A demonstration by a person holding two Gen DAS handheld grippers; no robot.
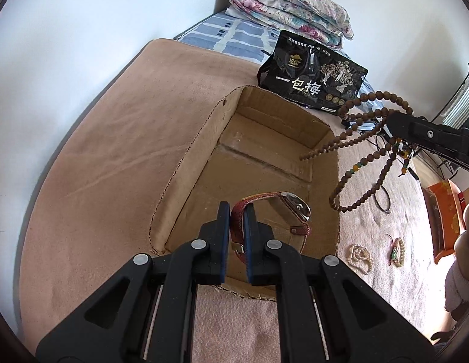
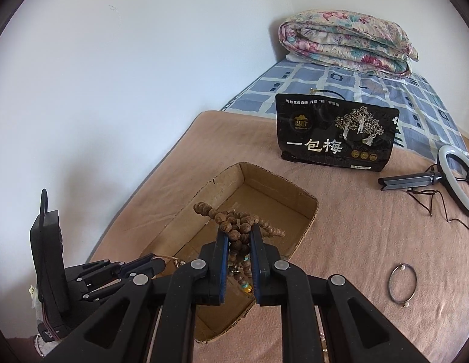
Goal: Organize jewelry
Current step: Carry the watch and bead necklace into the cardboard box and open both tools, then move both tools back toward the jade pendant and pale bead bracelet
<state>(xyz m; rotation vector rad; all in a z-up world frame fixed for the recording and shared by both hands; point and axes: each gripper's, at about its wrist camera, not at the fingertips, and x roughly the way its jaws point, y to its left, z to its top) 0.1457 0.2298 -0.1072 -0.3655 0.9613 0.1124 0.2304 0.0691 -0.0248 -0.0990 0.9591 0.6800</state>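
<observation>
An open cardboard box (image 1: 189,163) lies on a pink blanket on the bed; it also shows in the right wrist view (image 2: 310,211). My left gripper (image 1: 236,211) is shut on the red strap of a wristwatch (image 1: 290,207) and holds it over the box's near end. My right gripper (image 2: 239,231) is shut on a long brown wooden bead strand (image 2: 231,220) above the box. In the left wrist view the right gripper (image 1: 394,121) is at the right with the beads (image 1: 355,133) hanging in loops beside the box's right wall.
A black snack bag (image 2: 335,134) stands behind the box. A folded floral quilt (image 2: 349,42) lies at the bed's head. A ring light (image 2: 455,178), a thin bangle (image 2: 402,282), a pearl bracelet (image 1: 359,257) and a beaded bracelet (image 1: 397,251) lie on the blanket to the right.
</observation>
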